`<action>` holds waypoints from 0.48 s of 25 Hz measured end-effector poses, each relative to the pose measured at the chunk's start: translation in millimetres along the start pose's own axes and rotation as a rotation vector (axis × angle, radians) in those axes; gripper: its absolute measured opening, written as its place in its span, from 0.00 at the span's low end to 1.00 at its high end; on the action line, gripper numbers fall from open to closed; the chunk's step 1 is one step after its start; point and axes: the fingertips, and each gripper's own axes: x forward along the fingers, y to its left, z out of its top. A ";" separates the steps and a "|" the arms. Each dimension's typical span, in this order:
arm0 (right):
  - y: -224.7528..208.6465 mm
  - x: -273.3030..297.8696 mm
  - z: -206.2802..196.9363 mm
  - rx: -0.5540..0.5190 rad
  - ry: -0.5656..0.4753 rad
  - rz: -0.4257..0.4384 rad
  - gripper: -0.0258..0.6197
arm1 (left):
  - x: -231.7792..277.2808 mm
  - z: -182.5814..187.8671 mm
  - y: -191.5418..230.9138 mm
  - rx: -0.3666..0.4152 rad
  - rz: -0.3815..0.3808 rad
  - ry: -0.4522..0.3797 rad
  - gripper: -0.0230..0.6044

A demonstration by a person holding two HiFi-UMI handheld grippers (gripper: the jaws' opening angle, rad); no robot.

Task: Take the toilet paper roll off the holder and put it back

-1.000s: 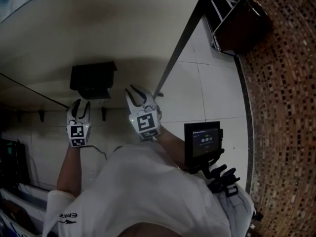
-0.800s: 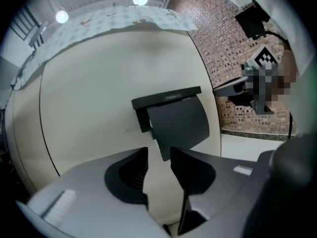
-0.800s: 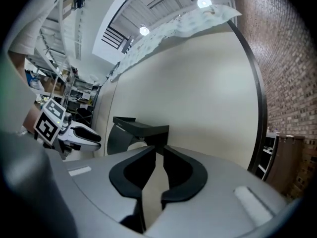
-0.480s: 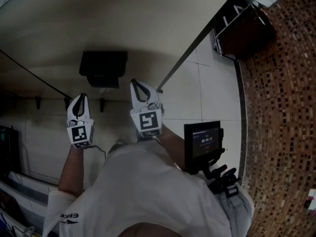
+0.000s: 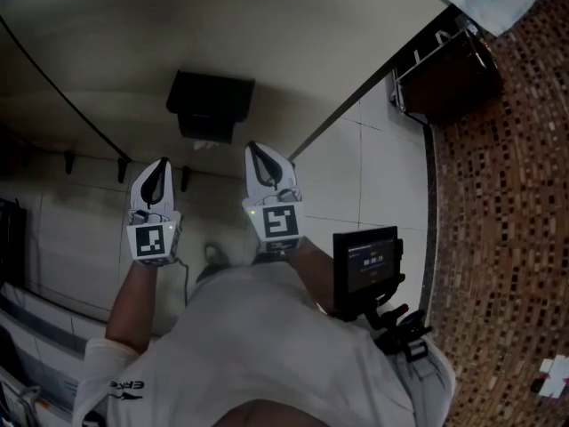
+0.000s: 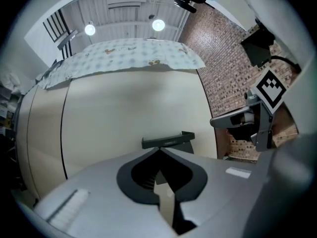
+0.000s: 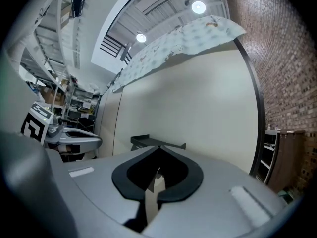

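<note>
- The holder, a black box with a flat lid, is fixed to the cream wall straight ahead of both grippers. The toilet paper roll is hidden under that lid. Only a pale scrap just beneath it, probably the hanging end of the paper, hints at it.
- The left gripper has its fingers pressed together on nothing. Its own view shows the tips meeting, with the holder beyond them and apart from them.
- The right gripper is likewise closed and empty. It is near the holder's lower right side but not touching it.
- As far as I can judge, the task has not begun: the roll sits in the holder and neither gripper is on it.
- The main risk is that closed fingers cannot take the roll. A gripper that goes in without parting first will only poke the paper or knock the lid.
- Because the lid covers the roll, one gripper probably has to lift it while the other pulls. A dropped lid could trap the fingers or pinch the paper.
- Soft paper may crush, or unwind into a trailing tail, if it is pinched by the loose end instead of across its body.
- The scene is dim and the roll is out of sight, so misjudging the reach is a fair danger.
</note>
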 end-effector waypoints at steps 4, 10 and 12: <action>5.2 -12.2 6.2 0.015 -0.023 0.044 0.06 | -17.7 11.3 -15.5 0.020 0.018 0.001 0.04; -5.3 -53.9 19.5 0.015 -0.051 0.122 0.06 | -50.3 32.7 -57.2 0.026 0.092 -0.009 0.04; -11.2 -68.4 16.9 0.020 -0.067 0.141 0.06 | -58.2 33.0 -73.3 0.023 0.118 -0.018 0.04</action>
